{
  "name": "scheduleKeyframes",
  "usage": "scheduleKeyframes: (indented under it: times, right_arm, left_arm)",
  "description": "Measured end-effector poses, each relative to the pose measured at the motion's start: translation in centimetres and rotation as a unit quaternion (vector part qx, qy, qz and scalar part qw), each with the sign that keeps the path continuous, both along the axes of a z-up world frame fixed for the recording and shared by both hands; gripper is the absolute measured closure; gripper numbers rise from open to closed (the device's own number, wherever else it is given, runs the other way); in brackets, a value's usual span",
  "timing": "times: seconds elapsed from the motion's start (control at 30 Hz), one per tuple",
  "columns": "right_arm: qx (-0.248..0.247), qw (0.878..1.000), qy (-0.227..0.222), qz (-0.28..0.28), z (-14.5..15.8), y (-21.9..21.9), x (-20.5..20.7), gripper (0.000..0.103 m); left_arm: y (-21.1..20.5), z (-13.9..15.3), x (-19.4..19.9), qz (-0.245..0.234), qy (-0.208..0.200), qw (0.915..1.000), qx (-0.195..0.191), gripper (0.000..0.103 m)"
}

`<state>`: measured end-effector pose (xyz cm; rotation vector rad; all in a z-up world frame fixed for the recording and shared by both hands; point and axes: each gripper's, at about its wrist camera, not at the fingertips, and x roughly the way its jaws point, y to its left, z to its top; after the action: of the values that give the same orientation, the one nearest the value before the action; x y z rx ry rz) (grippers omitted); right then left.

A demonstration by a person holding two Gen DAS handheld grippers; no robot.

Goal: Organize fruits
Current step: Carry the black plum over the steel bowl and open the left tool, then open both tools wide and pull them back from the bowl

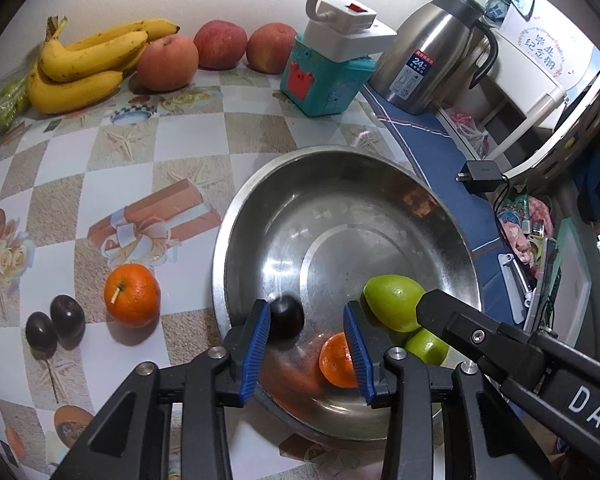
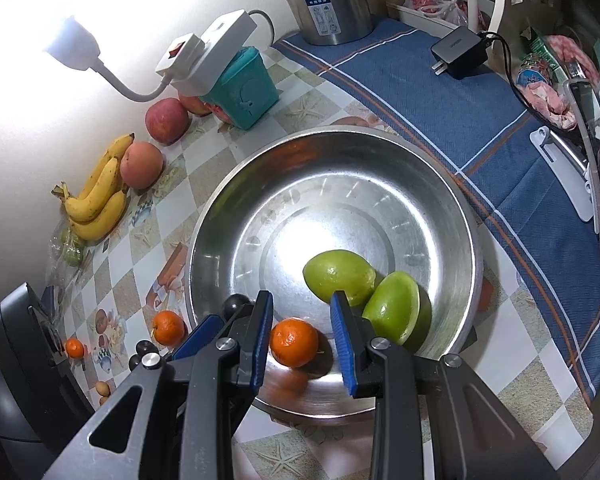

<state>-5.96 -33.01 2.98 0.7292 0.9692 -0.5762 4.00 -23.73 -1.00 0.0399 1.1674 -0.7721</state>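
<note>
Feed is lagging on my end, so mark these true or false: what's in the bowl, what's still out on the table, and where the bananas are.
1. Two green fruits lie in the steel bowl. True.
2. The bowl holds no orange. False: one orange is inside.
3. Another orange sits on the table outside the bowl. True.
4. The bananas are in the bowl. False: they lie by the wall, beside the apples.

Lamp point(image 2: 70, 46) glare upper left; fisheye-warped edges.
</note>
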Motion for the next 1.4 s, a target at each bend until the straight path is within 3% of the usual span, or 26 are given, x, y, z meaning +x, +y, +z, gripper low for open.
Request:
scheduleKeyframes:
  times: [0.13, 0.37, 0.63, 0.77, 1.03, 1.4]
  right_arm:
    - [-0.005, 1.0, -0.008, 0.0, 0.6, 0.1, -0.1, 0.072]
    - [-0.011, 1.0, -0.011, 0.001, 1.0, 0.2, -0.2, 0.072]
    - [-0.013, 1.0, 0.0, 0.007, 0.4, 0.4, 0.1, 0.072]
    - [-0.017, 1.0, 0.005, 0.013, 0.3, 0.7, 0.3, 0.072]
    - [-0.032, 0.999, 0.011, 0.04, 0.5, 2.1, 1.1, 0.072]
    - [-0.054, 0.997, 0.017, 0.061, 0.9, 3.5, 1.9, 0.072]
  left_arm:
    - [0.2, 0.9, 0.0, 0.002, -0.008, 1.0, 0.003, 0.061]
    - [1.5, 1.3, 0.3, 0.016, -0.021, 0.9982, 0.053, 0.061]
    - [4.1, 1.8, 1.5, 0.05, -0.017, 0.995, 0.084, 0.06]
    - [6.3, 2.3, 2.5, 0.079, -0.006, 0.9931, 0.087, 0.055]
    - [11.0, 3.7, 3.9, 0.135, -0.007, 0.9867, 0.091, 0.053]
    - [14.4, 4.5, 4.4, 0.168, -0.006, 0.9818, 0.088, 0.048]
